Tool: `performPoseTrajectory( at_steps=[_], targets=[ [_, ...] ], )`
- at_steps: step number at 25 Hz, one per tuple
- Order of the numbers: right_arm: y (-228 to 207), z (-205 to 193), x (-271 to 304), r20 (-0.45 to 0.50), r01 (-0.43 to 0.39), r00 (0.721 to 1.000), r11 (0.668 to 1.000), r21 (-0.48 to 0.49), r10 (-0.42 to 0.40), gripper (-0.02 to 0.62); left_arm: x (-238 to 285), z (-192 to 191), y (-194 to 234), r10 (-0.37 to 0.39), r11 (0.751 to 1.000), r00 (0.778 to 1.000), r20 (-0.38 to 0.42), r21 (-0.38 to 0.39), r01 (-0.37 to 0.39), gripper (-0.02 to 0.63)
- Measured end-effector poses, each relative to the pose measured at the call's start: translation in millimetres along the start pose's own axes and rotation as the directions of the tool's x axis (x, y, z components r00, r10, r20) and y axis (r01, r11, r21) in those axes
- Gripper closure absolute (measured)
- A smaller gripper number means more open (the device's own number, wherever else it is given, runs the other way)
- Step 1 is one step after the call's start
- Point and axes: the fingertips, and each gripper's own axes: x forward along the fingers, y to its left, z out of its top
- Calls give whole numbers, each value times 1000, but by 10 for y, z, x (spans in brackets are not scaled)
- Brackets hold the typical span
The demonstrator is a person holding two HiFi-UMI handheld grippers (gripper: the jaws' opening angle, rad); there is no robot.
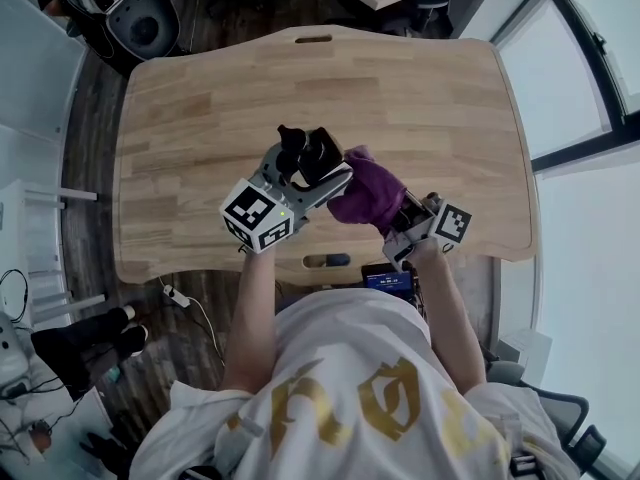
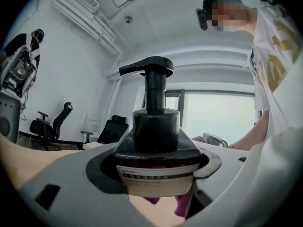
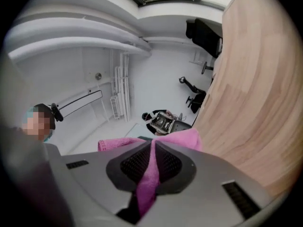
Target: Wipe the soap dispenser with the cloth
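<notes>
Black soap dispenser (image 2: 156, 126) (clamped) sits inside left claw (image 1: 305, 172).

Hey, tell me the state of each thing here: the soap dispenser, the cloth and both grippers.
soap dispenser: upright, pump head on, gripped round its body.
cloth: bunched, one fold pinched, right beside the dispenser.
left gripper: shut on the soap dispenser.
right gripper: shut on the cloth.
</notes>
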Motion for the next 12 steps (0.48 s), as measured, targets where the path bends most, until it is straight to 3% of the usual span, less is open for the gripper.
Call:
performPoseTrajectory(
  at_steps=[4, 12],
  targets=[
    [-179, 256, -157, 45, 111, 993, 989, -93, -107, 566, 6, -280, 78, 16, 1000, 998, -65, -22, -18, 247],
    [-428, 344, -208, 60, 211, 977, 964, -161, -204, 566, 104, -934, 192, 18, 998, 980, -197, -61, -31, 247]
  ],
)
